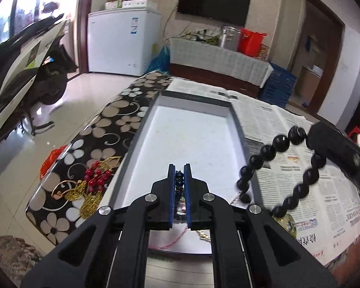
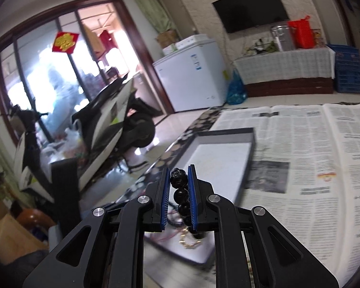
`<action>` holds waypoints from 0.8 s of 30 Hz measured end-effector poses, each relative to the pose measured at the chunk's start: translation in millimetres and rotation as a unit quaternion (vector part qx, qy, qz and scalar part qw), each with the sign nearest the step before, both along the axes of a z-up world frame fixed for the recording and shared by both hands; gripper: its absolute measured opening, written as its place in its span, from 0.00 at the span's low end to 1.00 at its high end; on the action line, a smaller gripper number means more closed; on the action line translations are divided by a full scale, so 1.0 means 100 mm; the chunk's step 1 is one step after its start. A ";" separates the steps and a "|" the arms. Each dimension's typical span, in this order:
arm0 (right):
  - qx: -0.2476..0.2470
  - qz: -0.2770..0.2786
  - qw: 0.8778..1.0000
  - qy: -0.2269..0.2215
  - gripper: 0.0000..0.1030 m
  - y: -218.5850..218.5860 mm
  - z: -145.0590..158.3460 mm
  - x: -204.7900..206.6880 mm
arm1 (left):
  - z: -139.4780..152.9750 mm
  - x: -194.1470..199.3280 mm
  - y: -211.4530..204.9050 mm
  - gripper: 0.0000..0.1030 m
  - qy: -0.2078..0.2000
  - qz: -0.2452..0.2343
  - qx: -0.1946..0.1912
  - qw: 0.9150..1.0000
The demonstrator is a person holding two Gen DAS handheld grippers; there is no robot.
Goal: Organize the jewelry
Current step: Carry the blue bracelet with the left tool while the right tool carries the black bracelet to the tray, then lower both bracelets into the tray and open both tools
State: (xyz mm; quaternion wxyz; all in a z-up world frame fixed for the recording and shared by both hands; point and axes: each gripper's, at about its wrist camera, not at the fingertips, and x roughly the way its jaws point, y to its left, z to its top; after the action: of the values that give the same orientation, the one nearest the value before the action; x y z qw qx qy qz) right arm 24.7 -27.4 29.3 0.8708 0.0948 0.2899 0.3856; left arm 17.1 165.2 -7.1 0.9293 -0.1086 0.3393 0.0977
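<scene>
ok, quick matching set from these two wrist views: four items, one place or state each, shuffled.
Items:
1. black bead bracelet
2. small blue bead strand
3. red and gold ornament
4. white-lined tray

Places or states:
A. lying on the floral cloth, left of the tray
B. clamped in the right gripper
C. sitting beside the newspaper
D. clamped in the left gripper

Pairs: 1-B, 2-D, 3-A, 4-C
</scene>
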 end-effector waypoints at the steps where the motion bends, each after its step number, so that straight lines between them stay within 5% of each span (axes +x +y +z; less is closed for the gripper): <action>1: -0.011 0.005 1.000 0.003 0.15 0.06 -0.02 -0.01 | -0.01 0.00 0.01 0.07 0.003 0.005 0.001 1.000; 12: -0.107 -0.002 0.993 0.054 0.15 0.23 -0.32 0.03 | -0.09 -0.01 0.04 0.07 0.030 0.021 0.010 0.999; 24: -0.169 -0.014 0.983 0.073 0.15 0.25 -0.49 0.05 | -0.12 0.01 -0.23 0.07 0.045 -0.006 0.088 0.995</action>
State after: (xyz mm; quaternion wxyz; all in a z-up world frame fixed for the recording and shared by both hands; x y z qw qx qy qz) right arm 29.5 -2.7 -19.7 0.8563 -0.0220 0.4120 0.3107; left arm 17.7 142.4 -19.3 0.9194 -0.0199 0.3720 0.1264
